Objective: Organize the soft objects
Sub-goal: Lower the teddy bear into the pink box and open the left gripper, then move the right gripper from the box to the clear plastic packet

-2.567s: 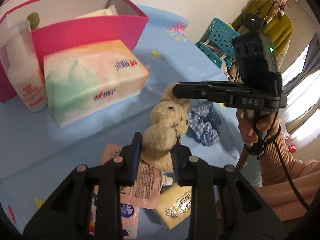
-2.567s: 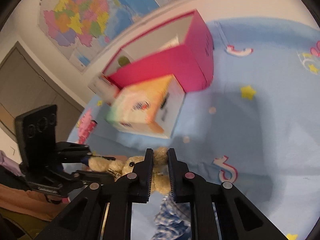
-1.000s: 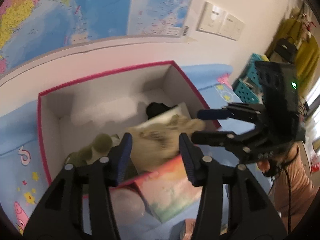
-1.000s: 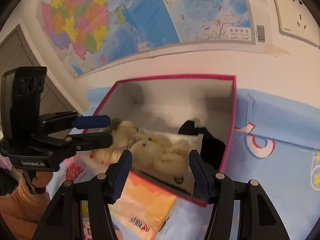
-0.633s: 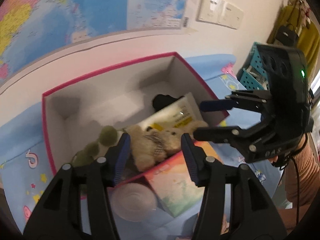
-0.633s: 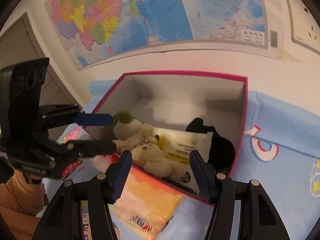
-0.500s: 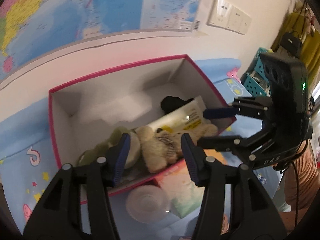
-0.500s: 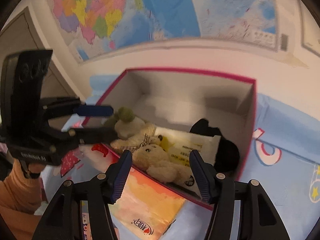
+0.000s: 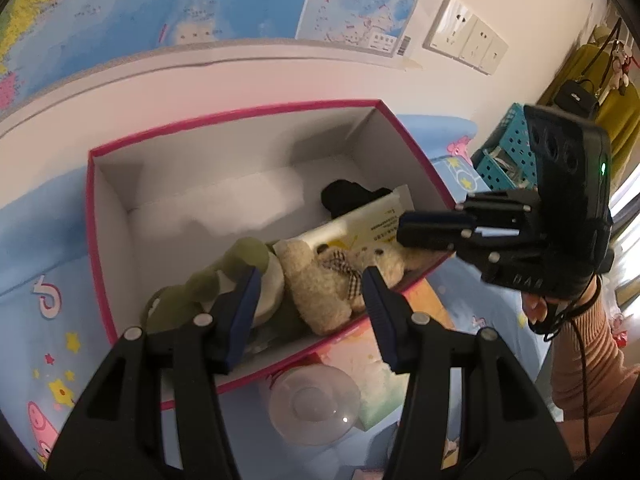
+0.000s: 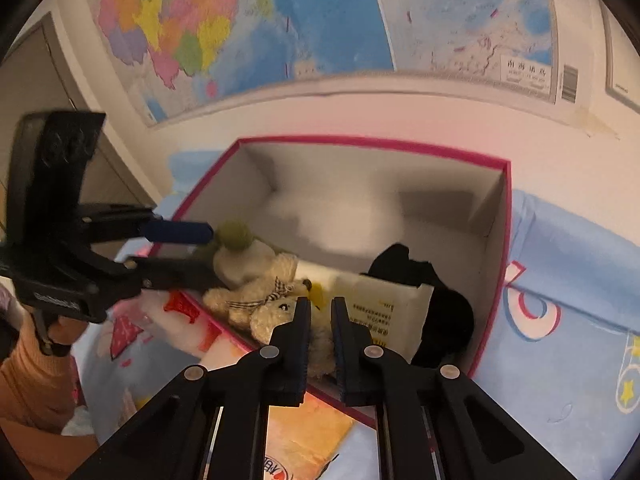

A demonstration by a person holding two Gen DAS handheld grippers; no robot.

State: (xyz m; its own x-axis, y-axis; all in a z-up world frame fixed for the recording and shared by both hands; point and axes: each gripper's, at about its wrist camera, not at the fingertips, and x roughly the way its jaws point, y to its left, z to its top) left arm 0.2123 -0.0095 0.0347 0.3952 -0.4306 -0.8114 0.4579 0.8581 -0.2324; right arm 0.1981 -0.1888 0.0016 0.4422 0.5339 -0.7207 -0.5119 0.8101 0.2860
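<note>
Teddy bear lies inside the pink box in the left wrist view, next to a green plush; left gripper hovers above, fingers apart, holding nothing. Right wrist view: right gripper just snapped its fingers together, empty, over the bear.

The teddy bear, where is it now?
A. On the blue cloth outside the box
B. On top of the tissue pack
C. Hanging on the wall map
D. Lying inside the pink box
D: the teddy bear lies inside the pink box, next to a green plush and partly on a white packet.
</note>
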